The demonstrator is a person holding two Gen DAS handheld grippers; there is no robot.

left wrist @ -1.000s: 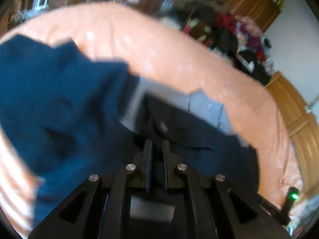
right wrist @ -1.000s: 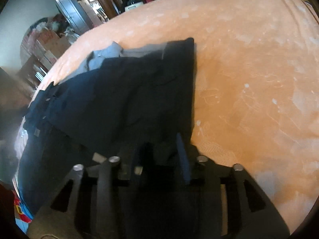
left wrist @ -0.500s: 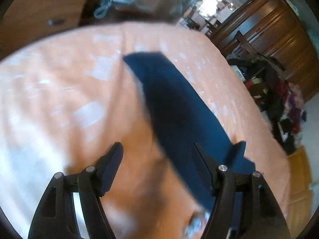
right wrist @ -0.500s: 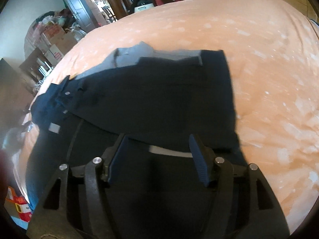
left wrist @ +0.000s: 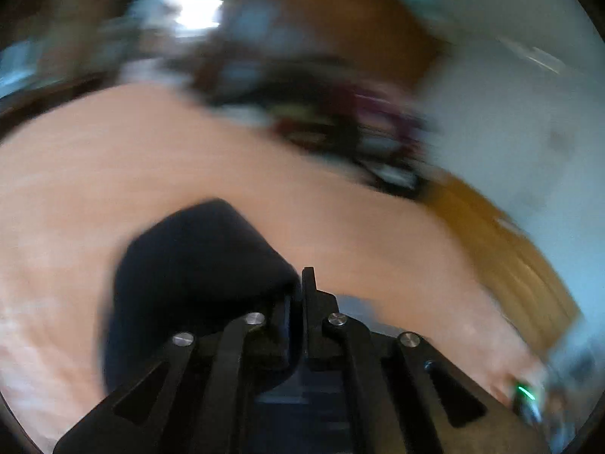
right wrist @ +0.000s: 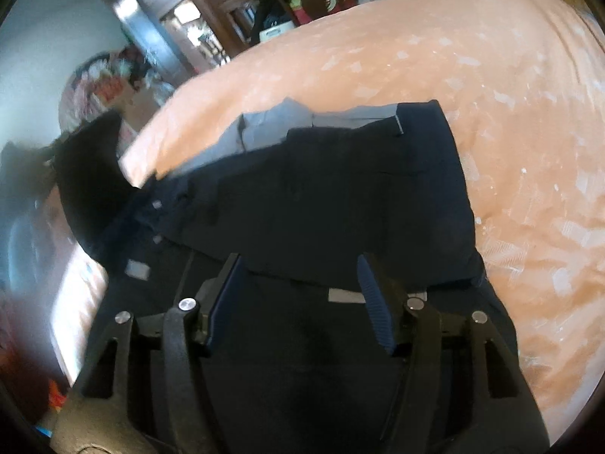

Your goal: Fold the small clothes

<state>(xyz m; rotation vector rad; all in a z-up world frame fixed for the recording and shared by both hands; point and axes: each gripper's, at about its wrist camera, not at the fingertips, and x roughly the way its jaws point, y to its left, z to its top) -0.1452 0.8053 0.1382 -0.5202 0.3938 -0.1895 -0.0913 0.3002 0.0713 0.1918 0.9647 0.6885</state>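
We are over a bed with a peach bedspread [right wrist: 491, 87], and a cluttered room with wooden cupboards lies behind it, badly smeared in the left wrist view. On the bedspread lies a dark navy garment [right wrist: 340, 189]; we take it for small trousers, since grey lining [right wrist: 287, 121] shows along its far edge and little grey tags sit near its 9 o'clock side.

In the right wrist view the garment fills the middle and the near half. Its long axis runs from about 8 o'clock to 2 o'clock, and a folded layer lies across it from 9 to 3 just beyond the fingers. The right gripper [right wrist: 298, 295] hangs over it with its two blue-padded fingers [right wrist: 374, 302] spread wide, holding nothing; whether the tips touch the fabric we cannot tell.

The left gripper [left wrist: 297, 302] has its fingers pressed nearly together, and a bunch of dark cloth [left wrist: 196, 265] bulges out at its 10 o'clock. With the blur, we think it is pinching that cloth, probably a corner of the same garment.

What the next fold turns on, in our judgement, is this: the left gripper already carries an edge, while the right sits open above the folded layer at 12 o'clock, nearer to the bulk of the fabric.
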